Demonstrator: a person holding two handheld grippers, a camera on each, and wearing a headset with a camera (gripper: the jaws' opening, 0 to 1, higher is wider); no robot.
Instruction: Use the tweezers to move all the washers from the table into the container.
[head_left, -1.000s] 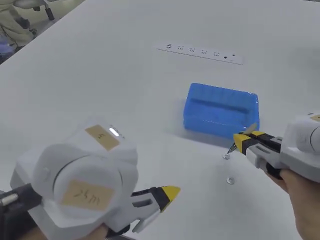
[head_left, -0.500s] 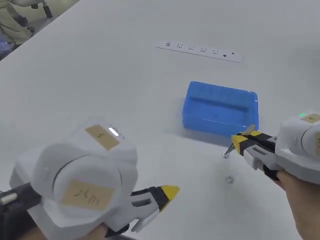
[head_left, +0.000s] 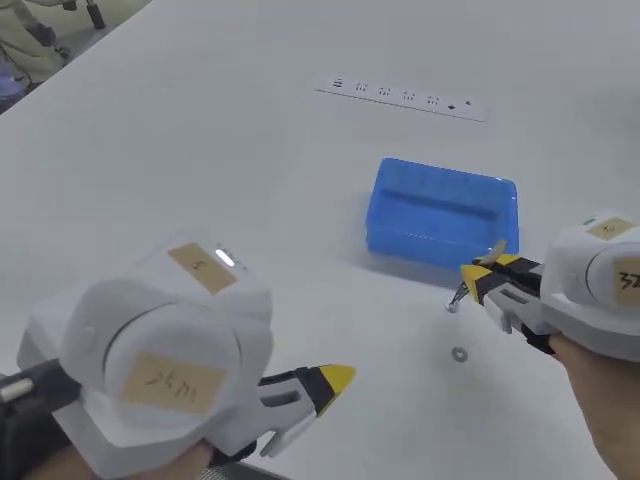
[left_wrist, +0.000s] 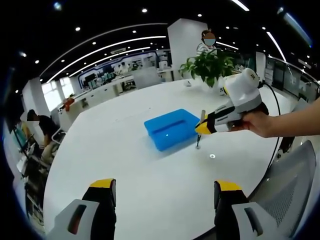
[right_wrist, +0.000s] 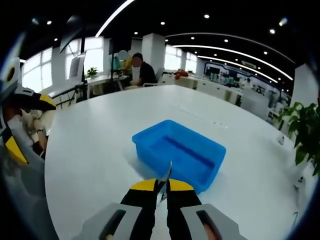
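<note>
My right gripper (head_left: 480, 278) (right_wrist: 159, 186) is shut on thin metal tweezers (head_left: 460, 293) (right_wrist: 165, 179). Their tips point down at the table just in front of the blue container (head_left: 440, 212) (right_wrist: 179, 151) (left_wrist: 171, 128). A small washer (head_left: 452, 306) sits right at the tips; whether it is pinched I cannot tell. Another washer (head_left: 459, 354) (left_wrist: 212, 156) lies loose on the table nearer to me. My left gripper (head_left: 322, 396) (left_wrist: 165, 192) hovers open at the near left with nothing between its jaws. The right gripper (left_wrist: 220, 120) also appears in the left gripper view beside the container.
A white power strip (head_left: 405, 100) lies flat on the white table (head_left: 250, 200) beyond the container. People sit at desks far behind the table, and a potted plant (left_wrist: 210, 65) stands past its far edge.
The right gripper with the tweezers has edged slightly left toward the container's front. The left gripper has stayed put; the camera shifted a little.
</note>
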